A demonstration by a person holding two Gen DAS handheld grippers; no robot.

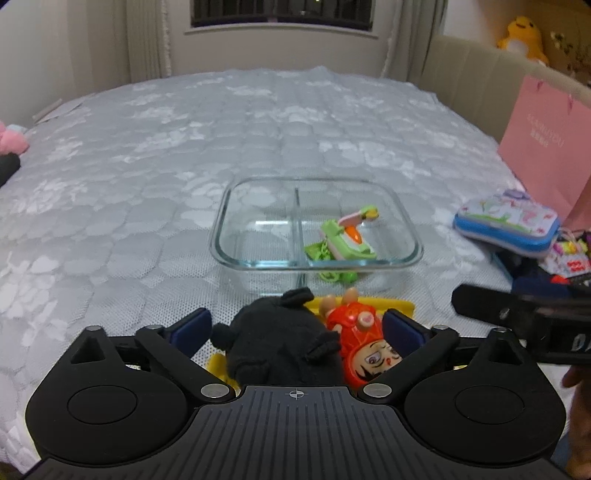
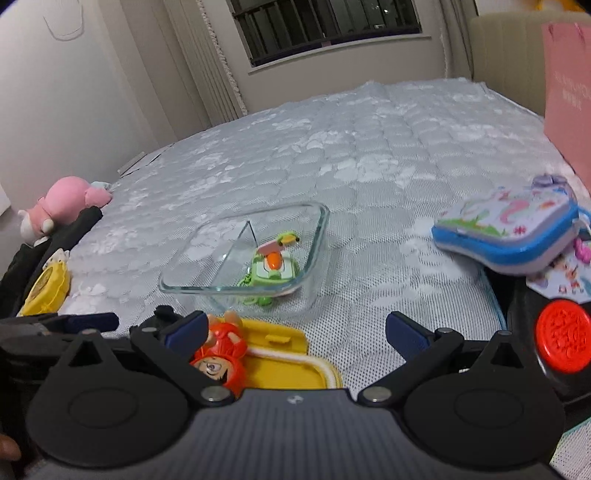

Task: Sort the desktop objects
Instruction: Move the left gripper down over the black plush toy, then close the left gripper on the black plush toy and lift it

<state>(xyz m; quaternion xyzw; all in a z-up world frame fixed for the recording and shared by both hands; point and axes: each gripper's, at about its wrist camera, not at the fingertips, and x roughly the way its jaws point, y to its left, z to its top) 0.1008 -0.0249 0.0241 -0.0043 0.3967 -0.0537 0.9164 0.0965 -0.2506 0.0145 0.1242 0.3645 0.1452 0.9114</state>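
A wide bed (image 1: pixel 258 122) is filling most of both views, its pale grey quilted cover (image 2: pixel 369 155) showing a white floral pattern. Beyond its far edge a plain cream wall (image 1: pixel 92 44) is rising, with a window (image 1: pixel 280 13) set high in it; the glass is looking dark behind horizontal bars, so the even light is seeming to come from inside the room. Pale pleated curtains (image 2: pixel 207 74) are hanging beside the window, a beaded cord (image 2: pixel 218 51) dangling along them. At the right a beige padded headboard (image 1: pixel 465 62) is curving along the bed's side.
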